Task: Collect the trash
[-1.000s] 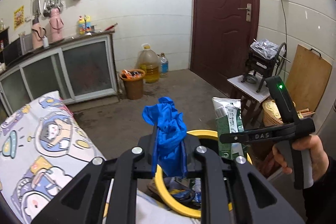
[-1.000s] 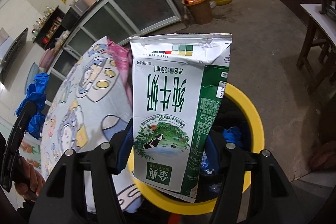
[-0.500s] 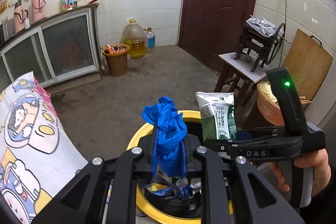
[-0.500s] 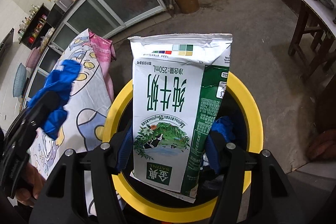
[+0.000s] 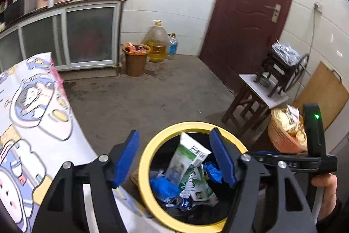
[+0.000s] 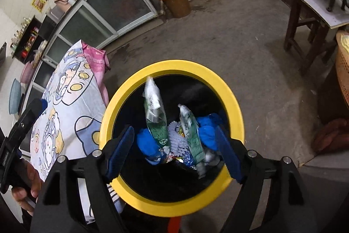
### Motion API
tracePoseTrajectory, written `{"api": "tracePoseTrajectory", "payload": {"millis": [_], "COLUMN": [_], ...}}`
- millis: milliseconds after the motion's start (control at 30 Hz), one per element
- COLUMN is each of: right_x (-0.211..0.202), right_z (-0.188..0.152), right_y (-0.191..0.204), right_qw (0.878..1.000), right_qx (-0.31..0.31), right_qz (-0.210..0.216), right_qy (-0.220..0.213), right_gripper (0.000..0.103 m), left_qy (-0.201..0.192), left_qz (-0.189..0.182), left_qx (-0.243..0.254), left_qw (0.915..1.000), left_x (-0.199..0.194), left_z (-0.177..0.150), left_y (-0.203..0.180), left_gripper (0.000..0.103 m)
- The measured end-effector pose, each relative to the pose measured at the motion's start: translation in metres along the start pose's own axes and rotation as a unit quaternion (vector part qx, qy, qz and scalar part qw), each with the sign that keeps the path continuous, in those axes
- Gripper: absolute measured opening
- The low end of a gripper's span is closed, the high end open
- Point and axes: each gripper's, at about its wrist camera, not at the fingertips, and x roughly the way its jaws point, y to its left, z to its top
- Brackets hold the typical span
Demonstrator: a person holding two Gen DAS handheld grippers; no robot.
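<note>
Both tongs, left [image 5: 174, 158] and right [image 6: 174, 156], now gape wide above the round yellow-rimmed bin [image 6: 226, 88]; crumpled blue glove [image 5: 162, 187] and glossy milk pouch [image 6: 153, 115] have dropped inside.

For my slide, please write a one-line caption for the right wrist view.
Open right gripper above the yellow-rimmed trash bin, where green milk cartons and blue plastic bags lie.
</note>
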Motion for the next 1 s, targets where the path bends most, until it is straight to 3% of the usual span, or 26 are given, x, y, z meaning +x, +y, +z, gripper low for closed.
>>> {"api": "tracePoseTrajectory", "payload": {"millis": [167,300,400,500,700,867,1000], "right_x": [-0.024,-0.045,-0.062,-0.078,-0.095,-0.085,-0.075], "right_z": [-0.006,-0.012,-0.018,-0.029,-0.077,-0.136,-0.175], "right_y": [0.006,0.034,0.062,0.104,0.206,0.270,0.295], "right_qw": [0.999,0.993,0.984,0.974,0.949,0.925,0.913], "right_qx": [-0.005,-0.031,-0.052,-0.088,-0.184,-0.262,-0.289], "right_qz": [-0.026,-0.056,-0.066,-0.051,0.027,0.079,0.108], "right_qy": [-0.039,-0.099,-0.155,-0.202,-0.256,-0.265,-0.268], "right_gripper": [0.074,0.073,0.073,0.073,0.074,0.075,0.084], "left_qy": [-0.035,-0.071,-0.108,-0.150,-0.222,-0.245,-0.249], "left_qz": [0.020,0.047,0.067,0.119,0.232,0.307,0.349], "left_qx": [-0.029,-0.050,-0.064,-0.062,-0.079,-0.103,-0.141], "left_qw": [0.9988,0.9951,0.9897,0.9795,0.9439,0.9139,0.8923], "left_x": [-0.043,-0.091,-0.139,-0.193,-0.296,-0.344,-0.363], "left_z": [-0.006,-0.011,-0.020,-0.036,-0.087,-0.137,-0.177], "left_y": [0.030,0.056,0.077,0.092,0.109,0.113,0.115], "left_gripper": [0.064,0.064,0.064,0.064,0.064,0.065,0.079]}}
